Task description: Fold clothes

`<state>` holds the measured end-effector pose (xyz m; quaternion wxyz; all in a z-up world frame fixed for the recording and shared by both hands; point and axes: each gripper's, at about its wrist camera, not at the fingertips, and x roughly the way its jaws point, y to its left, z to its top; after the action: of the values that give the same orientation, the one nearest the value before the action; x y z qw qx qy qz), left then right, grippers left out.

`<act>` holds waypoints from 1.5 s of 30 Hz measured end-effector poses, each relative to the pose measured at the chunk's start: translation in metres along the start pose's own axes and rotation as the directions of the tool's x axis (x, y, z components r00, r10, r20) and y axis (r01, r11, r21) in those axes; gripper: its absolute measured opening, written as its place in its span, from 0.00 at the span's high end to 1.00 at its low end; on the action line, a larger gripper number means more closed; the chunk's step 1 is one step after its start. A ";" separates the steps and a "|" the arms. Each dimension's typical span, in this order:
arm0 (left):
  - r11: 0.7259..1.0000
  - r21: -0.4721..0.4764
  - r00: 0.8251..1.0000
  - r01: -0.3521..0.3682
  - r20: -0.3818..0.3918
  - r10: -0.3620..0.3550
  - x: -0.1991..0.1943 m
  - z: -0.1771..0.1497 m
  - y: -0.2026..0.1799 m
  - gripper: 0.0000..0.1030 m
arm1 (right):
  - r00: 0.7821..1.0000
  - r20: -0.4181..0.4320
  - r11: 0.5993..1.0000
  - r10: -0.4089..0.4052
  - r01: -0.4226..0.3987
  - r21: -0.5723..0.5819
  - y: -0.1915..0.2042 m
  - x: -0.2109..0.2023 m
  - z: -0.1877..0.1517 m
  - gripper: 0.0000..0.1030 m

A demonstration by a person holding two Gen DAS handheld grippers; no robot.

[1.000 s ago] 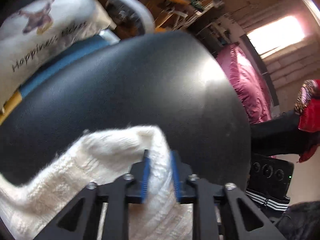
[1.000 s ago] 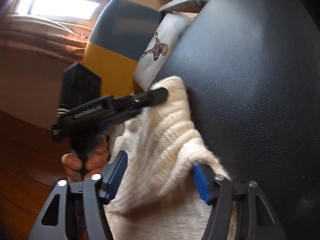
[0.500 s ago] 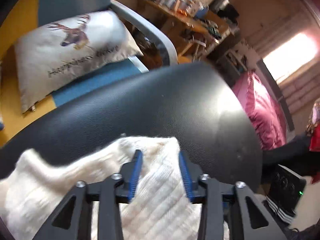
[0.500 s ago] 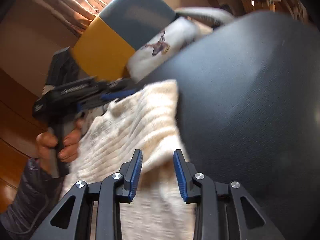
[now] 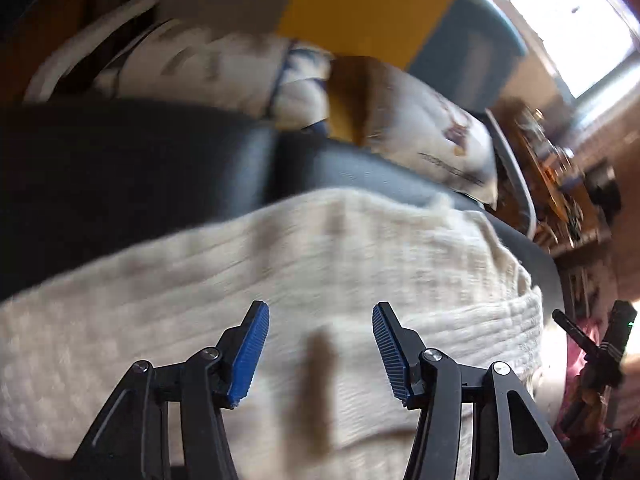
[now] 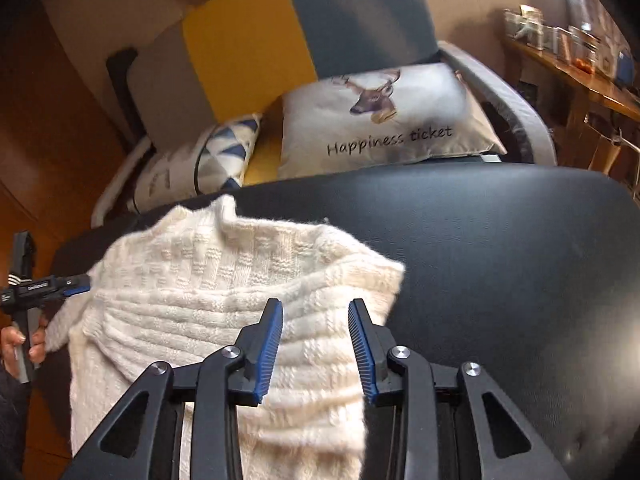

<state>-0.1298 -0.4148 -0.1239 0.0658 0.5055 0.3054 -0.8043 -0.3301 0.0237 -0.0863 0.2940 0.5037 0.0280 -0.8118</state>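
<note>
A cream knit sweater (image 6: 224,280) lies bunched on the left part of a black leather surface (image 6: 500,260), one end hanging over the near edge. My right gripper (image 6: 316,306) hovers open just above its right half, nothing between the fingers. In the left wrist view the same sweater (image 5: 320,248) fills the lower frame, blurred, with my left gripper (image 5: 320,312) open over it. That left gripper (image 6: 78,281) shows in the right wrist view beside the sweater's left edge, held by a hand (image 6: 20,344). The right tool (image 5: 592,340) appears dimly at the left view's right edge.
Behind the black surface (image 5: 120,168) stands a yellow and blue chair (image 6: 280,32) holding a deer cushion (image 6: 384,112) and a triangle-patterned cushion (image 6: 224,148). A cluttered wooden shelf (image 6: 580,64) runs along the right. Wooden floor (image 6: 48,128) lies to the left.
Both grippers held the sweater a second ago; both have let go and opened wider. The left view has swung round, and the sweater now rests on the black surface.
</note>
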 end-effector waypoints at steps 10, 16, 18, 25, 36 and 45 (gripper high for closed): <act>0.998 0.022 0.997 0.064 -0.037 -0.063 0.015 -0.016 -0.009 0.38 | 0.982 -0.112 0.987 -0.154 0.149 -0.058 0.012 0.048 -0.005 0.65; 0.989 0.141 0.999 0.043 -0.016 -0.042 0.021 -0.024 -0.044 0.74 | 0.982 -0.129 0.988 -0.141 0.132 -0.079 0.007 0.049 -0.005 0.63; 0.981 0.196 1.000 -0.012 0.019 0.009 0.023 -0.027 -0.059 0.88 | 0.980 -0.131 0.987 -0.148 0.137 -0.084 0.007 0.048 -0.003 0.67; 0.982 0.182 0.978 -0.054 0.209 0.015 -0.012 -0.012 -0.066 0.94 | 0.996 -0.044 0.997 -0.072 0.072 -0.004 -0.006 0.023 0.013 0.91; 0.984 0.177 0.972 -0.029 0.235 -0.014 -0.024 -0.015 -0.073 0.94 | 0.992 -0.122 0.998 0.027 -0.033 -0.045 -0.009 0.031 0.008 0.90; 0.960 0.131 0.963 -0.249 0.137 0.231 0.018 -0.012 -0.051 0.95 | 0.995 -0.095 1.000 -0.018 0.016 -0.015 -0.016 0.016 -0.005 0.89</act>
<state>-0.1499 -0.3629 -0.1207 0.1440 0.4931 0.1773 -0.8395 -0.3390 0.0314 -0.1057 0.2891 0.5393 0.0520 -0.7892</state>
